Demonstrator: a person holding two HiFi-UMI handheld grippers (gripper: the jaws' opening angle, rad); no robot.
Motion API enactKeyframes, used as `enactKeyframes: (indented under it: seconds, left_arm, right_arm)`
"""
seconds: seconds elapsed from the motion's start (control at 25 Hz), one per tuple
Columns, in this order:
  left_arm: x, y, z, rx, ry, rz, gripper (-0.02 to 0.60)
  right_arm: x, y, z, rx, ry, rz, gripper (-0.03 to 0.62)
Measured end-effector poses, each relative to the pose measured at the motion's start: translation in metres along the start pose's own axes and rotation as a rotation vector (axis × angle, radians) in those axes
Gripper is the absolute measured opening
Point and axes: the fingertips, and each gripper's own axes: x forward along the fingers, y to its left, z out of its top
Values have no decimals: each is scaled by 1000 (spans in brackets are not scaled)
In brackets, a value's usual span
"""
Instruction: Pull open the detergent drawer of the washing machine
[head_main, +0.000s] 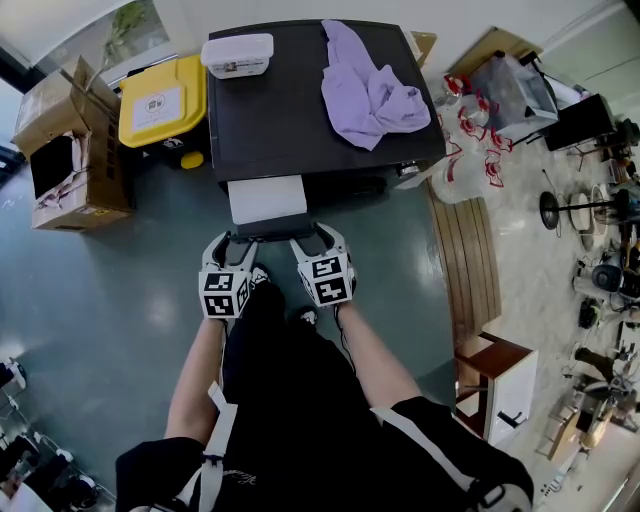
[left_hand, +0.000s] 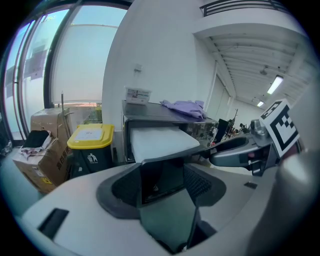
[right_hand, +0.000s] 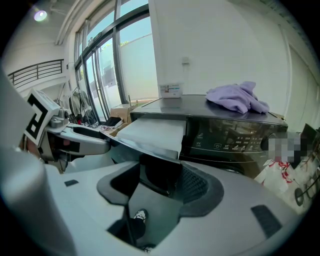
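While out, drawer (head_main: 267, 199) edge in both grippers (head_main: 234, 241) (head_main: 312, 233)

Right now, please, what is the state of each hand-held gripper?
Left hand-held gripper: closed on the front of the detergent drawer.
Right hand-held gripper: closed on the same drawer front.

grey-green floor (head_main: 120, 300), tall windows (right_hand: 107, 70), white wall (right_hand: 220, 45).

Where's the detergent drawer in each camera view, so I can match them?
Head view: detergent drawer upper centre, pulled out from the washing machine.
Left gripper view: detergent drawer at centre, above the jaws.
Right gripper view: detergent drawer centre-left, above the jaws.
Shared landmark: purple cloth on the washing machine, in all three.
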Motion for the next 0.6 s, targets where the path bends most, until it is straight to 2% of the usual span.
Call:
enactKeyframes:
  seconds: [0.6]
  left_arm:
    - [-5,-3,-4,1,4,2,261]
  right_arm:
    - [-5,3,-5,6,8,-2,247]
